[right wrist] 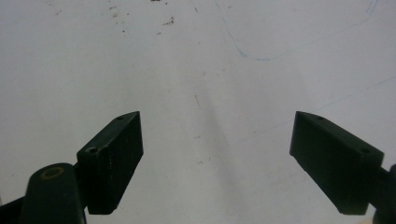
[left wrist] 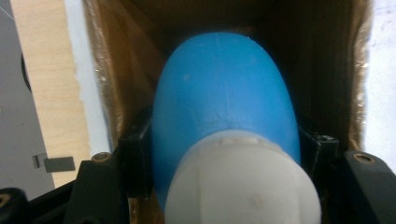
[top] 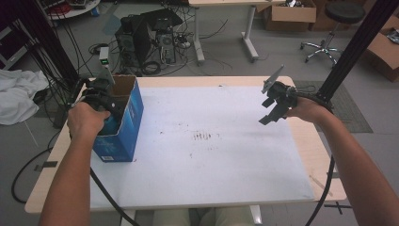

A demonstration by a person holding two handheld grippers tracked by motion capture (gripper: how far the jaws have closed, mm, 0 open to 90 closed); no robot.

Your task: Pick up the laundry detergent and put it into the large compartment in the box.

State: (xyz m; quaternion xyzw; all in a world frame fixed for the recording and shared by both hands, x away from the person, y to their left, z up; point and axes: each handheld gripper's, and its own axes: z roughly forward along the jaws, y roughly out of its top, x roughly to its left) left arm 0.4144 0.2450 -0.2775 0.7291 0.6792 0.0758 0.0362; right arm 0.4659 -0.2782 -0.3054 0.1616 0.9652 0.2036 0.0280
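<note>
High view: one blue box (top: 123, 126) is standing open-topped at the left edge of the worktop (top: 211, 141). The left hand (top: 86, 118) is angling the left gripper (top: 104, 96) down into it, while the right hand (top: 308, 109) is holding the right gripper (top: 269, 114) above the worktop.

Left gripper view: the fingers (left wrist: 134, 161) are pinching one blue bottle (left wrist: 224, 98) with a white cap (left wrist: 243, 184), inside the brown-walled box.

Right gripper view: two fingers (right wrist: 114, 156) are standing spread, nothing between them.
</note>
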